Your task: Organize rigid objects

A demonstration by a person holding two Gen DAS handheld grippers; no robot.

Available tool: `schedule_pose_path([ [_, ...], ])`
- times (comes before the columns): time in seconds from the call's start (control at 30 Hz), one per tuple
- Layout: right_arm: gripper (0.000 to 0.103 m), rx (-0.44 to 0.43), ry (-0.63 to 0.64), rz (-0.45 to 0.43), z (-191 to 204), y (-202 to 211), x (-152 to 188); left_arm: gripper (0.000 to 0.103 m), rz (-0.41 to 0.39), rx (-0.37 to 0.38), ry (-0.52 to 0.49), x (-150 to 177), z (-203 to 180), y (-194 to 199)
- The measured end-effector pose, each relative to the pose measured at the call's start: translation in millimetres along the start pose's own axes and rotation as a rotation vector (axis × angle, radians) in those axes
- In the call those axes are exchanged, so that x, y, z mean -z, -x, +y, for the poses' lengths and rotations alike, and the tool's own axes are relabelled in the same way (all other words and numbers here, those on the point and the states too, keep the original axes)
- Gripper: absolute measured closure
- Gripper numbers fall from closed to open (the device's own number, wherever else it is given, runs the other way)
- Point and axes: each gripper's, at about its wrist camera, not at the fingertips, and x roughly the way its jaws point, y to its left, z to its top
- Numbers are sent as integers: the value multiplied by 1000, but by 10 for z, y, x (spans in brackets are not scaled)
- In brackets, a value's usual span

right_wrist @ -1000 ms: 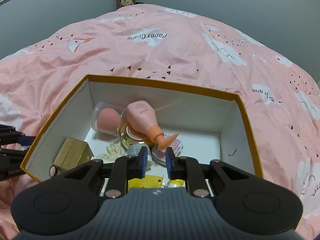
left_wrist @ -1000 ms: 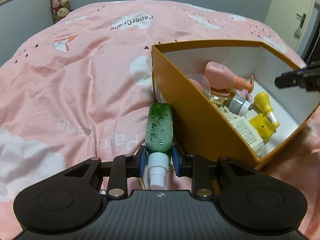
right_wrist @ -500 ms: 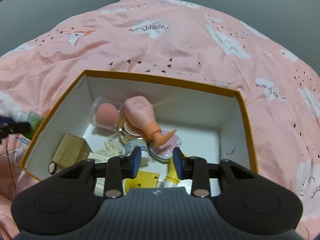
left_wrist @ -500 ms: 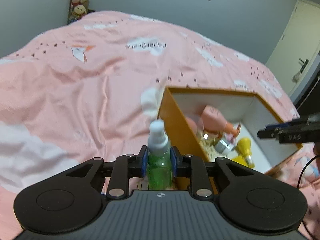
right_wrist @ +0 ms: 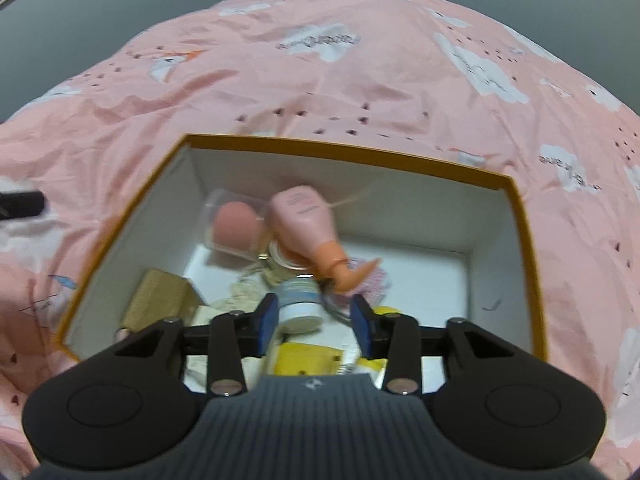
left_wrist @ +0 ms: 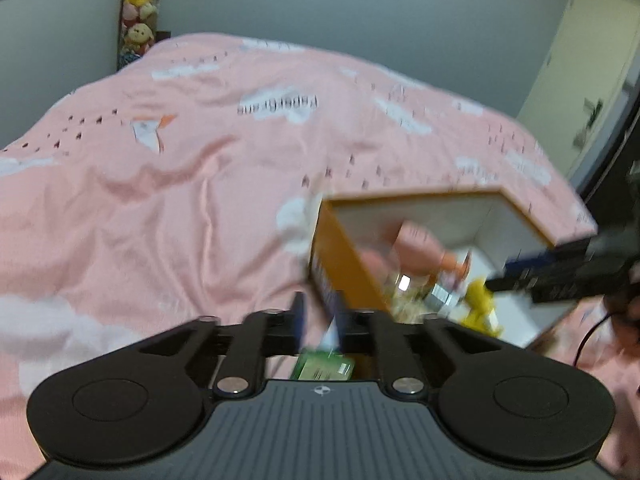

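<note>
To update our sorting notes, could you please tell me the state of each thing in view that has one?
orange box: open-topped, partly filled.
pink pump bottle: lying on its side in the box.
left gripper: jaws opening.
green bottle: low between the left gripper's fingers, blurred; grip unclear.
right gripper: jaws opening above the box, nothing gripped.

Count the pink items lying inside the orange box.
2, possibly more hidden. The pink pump bottle lies tilted mid-box, its nozzle toward the camera. The pink sponge sits in a clear case left of it, touching. Clutter beneath them and behind the right gripper may hide others.
</note>
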Motion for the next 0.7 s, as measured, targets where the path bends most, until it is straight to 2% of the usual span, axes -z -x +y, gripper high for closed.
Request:
schedule_pose_path([
  [0.03,56,-8,11,-10,47,15,21,65,26,-15,-28,77,-19,-56],
  [0.1,54,-8,25,-22,130,30,66,60,56,-38,-86,215,-54,-152],
  [0.17,51,-13,28,-30,183,26,101,40,92,-29,-136,331,-67,-273],
  [0.27,46,-27,23,-28,213,14,152,30,129,12,-171,455,-74,-430],
  [0.4,44,-3,23,-1,183,-37,187,29,184,-12,-149,529,-35,-653],
  [0.5,42,5,12,10,155,-67,198,38,203,15,-120,546,-10,-728],
  [0.53,42,8,10,12,154,-75,204,46,204,25,-116,547,-10,-745],
  [0.7,42,9,11,24,169,-108,221,50,166,3,-82,578,-17,-666],
])
